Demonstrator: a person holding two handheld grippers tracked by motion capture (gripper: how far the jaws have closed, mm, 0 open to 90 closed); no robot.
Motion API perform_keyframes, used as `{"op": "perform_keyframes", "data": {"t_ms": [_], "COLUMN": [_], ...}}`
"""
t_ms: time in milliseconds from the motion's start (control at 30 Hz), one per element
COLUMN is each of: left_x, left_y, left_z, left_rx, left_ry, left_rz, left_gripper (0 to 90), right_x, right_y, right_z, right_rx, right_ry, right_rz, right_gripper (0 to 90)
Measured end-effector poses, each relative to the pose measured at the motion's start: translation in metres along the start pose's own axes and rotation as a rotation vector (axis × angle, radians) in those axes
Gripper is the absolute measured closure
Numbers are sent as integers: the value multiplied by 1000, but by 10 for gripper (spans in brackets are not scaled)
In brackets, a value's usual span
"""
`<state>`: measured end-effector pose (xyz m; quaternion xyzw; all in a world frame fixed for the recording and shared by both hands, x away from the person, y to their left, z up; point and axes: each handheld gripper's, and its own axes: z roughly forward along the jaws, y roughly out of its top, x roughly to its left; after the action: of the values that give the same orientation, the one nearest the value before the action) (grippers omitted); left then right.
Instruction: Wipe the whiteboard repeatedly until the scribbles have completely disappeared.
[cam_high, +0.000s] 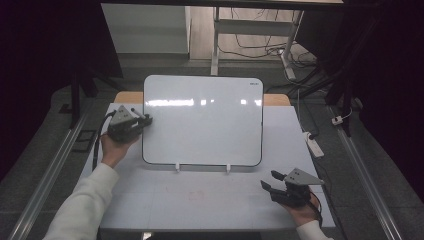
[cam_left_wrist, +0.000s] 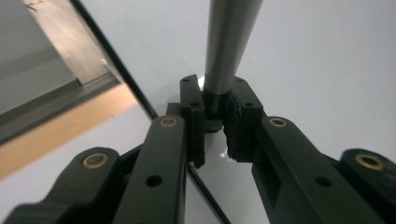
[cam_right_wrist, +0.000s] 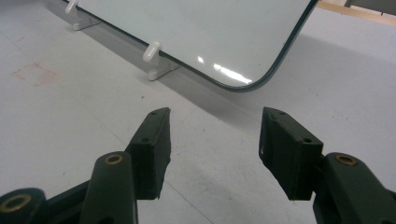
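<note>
Whiteboard (cam_high: 202, 120) stood propped on 2 clips at the middle of the surface (cam_high: 200, 200), its face blank. Left tongs (cam_left_wrist: 215, 109) gripped a grey marker (cam_left_wrist: 229, 46) at the board's left edge; right tongs (cam_right_wrist: 212, 135) gaped wide, holding nothing, near the surface's front right corner. Writing looked not yet begun.

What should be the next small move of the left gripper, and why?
Probably bring the pen tip down onto the whiteboard. The left gripper is shut on the pen at the board's left edge, and the board shows no marks yet.
</note>
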<state>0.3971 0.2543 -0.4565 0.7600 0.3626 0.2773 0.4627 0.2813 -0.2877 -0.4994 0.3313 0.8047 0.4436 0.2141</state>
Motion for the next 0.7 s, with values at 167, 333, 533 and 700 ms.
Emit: {"op": "perform_keyframes", "data": {"t_ms": [167,333,533,700], "left_x": [-15,-59,-100,-120], "left_y": [2,8,18,19], "left_z": [0,-2,-4,-6], "left_rx": [23,34,73,106], "left_ry": [-45,-203,-353,-434], "left_rz": [-26,-12,-16,-46], "left_gripper": [777,777,777,777], "right_x": [1,7,20,35], "right_y": [2,9,23,41], "right_z": [-1,0,0,0], "right_rx": [-7,-24,-67,-118], "right_ry": [1,2,9,19], "right_rz": [-4,-25,-57,-83], "right_gripper": [435,435,435,436]}}
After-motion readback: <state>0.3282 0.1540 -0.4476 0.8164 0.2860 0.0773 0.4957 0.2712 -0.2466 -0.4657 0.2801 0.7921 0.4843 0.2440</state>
